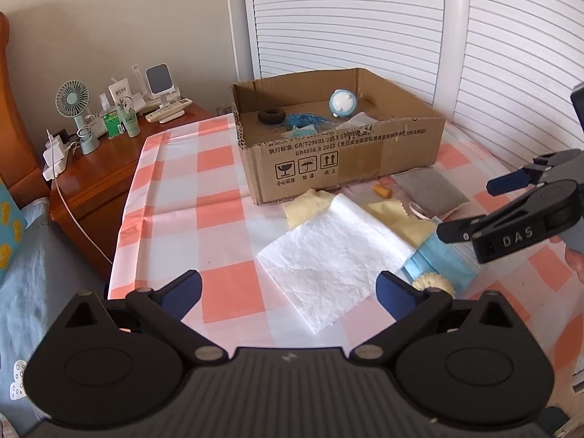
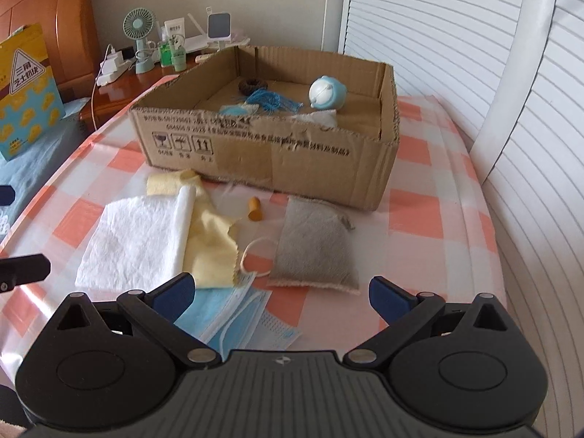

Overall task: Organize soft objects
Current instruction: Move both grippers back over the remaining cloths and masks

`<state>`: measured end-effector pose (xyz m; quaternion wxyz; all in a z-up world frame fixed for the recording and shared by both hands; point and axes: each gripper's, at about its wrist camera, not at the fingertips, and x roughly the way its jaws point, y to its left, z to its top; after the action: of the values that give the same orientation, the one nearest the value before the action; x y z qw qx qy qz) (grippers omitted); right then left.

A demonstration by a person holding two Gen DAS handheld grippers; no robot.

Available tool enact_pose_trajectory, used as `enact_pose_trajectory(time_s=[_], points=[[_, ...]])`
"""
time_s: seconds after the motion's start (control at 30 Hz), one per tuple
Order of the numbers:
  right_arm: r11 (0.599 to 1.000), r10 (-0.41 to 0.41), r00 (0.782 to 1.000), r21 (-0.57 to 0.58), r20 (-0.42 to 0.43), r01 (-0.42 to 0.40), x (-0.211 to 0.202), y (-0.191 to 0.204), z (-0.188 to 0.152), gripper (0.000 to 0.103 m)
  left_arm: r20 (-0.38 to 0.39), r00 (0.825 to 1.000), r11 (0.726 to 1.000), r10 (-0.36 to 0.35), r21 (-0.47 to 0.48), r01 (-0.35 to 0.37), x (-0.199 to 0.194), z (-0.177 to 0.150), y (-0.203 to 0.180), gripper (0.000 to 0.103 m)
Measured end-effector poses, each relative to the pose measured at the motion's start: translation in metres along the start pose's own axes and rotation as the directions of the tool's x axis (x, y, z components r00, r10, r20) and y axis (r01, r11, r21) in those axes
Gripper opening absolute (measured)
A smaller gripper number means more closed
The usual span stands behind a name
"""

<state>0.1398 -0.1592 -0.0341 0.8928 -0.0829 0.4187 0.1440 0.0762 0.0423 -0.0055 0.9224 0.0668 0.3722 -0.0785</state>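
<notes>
An open cardboard box (image 1: 365, 160) (image 2: 292, 160) stands on the checked cloth and holds a blue round toy (image 1: 342, 103) (image 2: 326, 92), blue string (image 2: 270, 101) and a dark ring (image 1: 272, 115). In front lie a white towel (image 1: 328, 259) (image 2: 135, 233), yellow cloths (image 2: 210, 244), a grey pouch (image 2: 314, 248) (image 1: 427, 189), blue face masks (image 2: 241, 317) (image 1: 441, 262), an orange earplug (image 2: 252, 210) and a cream ring (image 1: 434, 283). My left gripper (image 1: 288, 292) is open above the towel. My right gripper (image 2: 281, 292) is open above the masks and also shows in the left wrist view (image 1: 474, 204).
A wooden nightstand (image 1: 98, 179) at the left carries a small fan (image 1: 75, 109), bottles, remotes and a charger with a white cable. White louvred doors (image 1: 365, 18) stand behind the box. A yellow and blue package (image 2: 25, 91) lies on the bed at left.
</notes>
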Motion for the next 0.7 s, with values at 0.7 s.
enact_pose_trajectory(time_s=[0.7], points=[[0.999,-0.047,0.994,0.008,-0.098,0.048,0.013,0.003,-0.037,0.103,-0.009,0.999,0.995,-0.044,0.091,0.044,-0.002,-0.006,-0.01,0.101]])
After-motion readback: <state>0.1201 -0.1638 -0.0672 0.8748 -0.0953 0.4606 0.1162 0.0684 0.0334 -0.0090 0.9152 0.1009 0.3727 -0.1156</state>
